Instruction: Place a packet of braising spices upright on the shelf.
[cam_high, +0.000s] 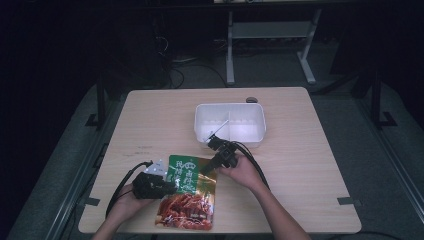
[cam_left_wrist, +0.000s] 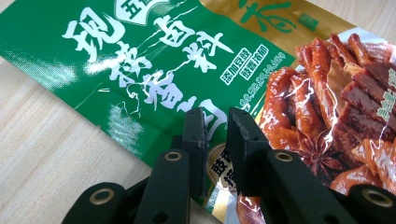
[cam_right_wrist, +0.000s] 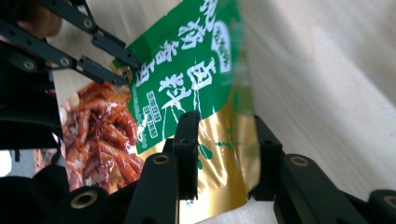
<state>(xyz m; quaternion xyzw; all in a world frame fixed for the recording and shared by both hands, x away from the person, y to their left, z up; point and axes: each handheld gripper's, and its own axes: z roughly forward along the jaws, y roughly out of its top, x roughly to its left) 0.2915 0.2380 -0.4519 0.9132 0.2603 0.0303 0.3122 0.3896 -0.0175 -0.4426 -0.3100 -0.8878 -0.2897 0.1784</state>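
L gripper (cam_high: 167, 186), low w/ forearm in from near edge, pinches snack bag's (cam_high: 190, 192) left edge. R gripper (cam_high: 210, 169) angles down-left, jaws apart astride bag's top right corner. Bag flat on table (cam_high: 300, 150) near front; white bin (cam_high: 231, 124) beyond.

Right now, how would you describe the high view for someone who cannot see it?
A person at a wooden table grips a green-and-red food pouch with two handheld claws, the left claw at its left edge, the right claw at its upper right corner. A white bin sits behind.
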